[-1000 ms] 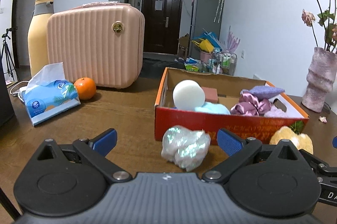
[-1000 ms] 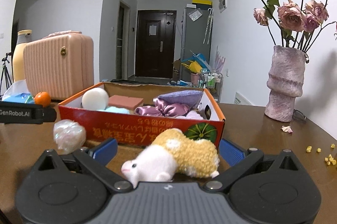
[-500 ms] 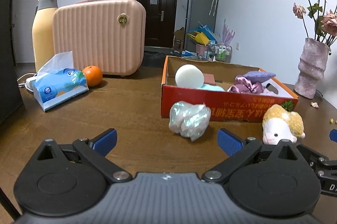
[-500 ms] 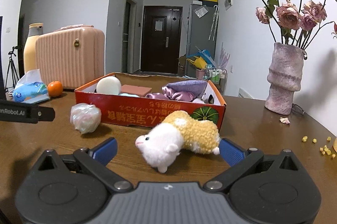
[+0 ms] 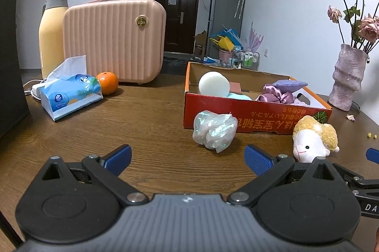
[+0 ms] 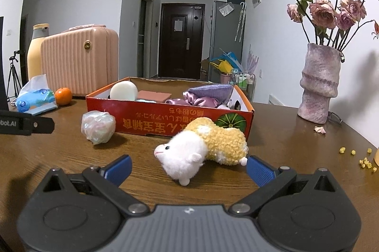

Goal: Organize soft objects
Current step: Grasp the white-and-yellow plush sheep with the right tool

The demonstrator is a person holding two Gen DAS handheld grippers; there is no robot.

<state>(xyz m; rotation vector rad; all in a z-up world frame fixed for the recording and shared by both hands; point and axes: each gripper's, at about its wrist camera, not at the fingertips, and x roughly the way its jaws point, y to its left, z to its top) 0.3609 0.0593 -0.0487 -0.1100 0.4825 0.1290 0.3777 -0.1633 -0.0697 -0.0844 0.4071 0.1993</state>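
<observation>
So: wooden table (image 5: 146,124), pink ribbed case (image 5: 113,41) at back left, red cardboard box (image 6: 165,119) mid-table holding a white round sponge (image 6: 123,91), a pink block (image 6: 154,95), purple satin fabric (image 6: 199,101); the rest of the box contents are hidden behind its front wall. Iridescent plastic wad (image 5: 214,131) sits just in front of the box's left end, plush hamster (image 6: 203,148) lies on its side by the right end. Left gripper (image 5: 188,157) spread wide, empty; right gripper (image 6: 188,165) spread wide, hamster's rear foot near its right finger, contact unclear. Left view cuts the hamster's lower body off behind the gripper; right view shows it whole. Only the right view shows yellow crumbs (image 6: 364,162).
</observation>
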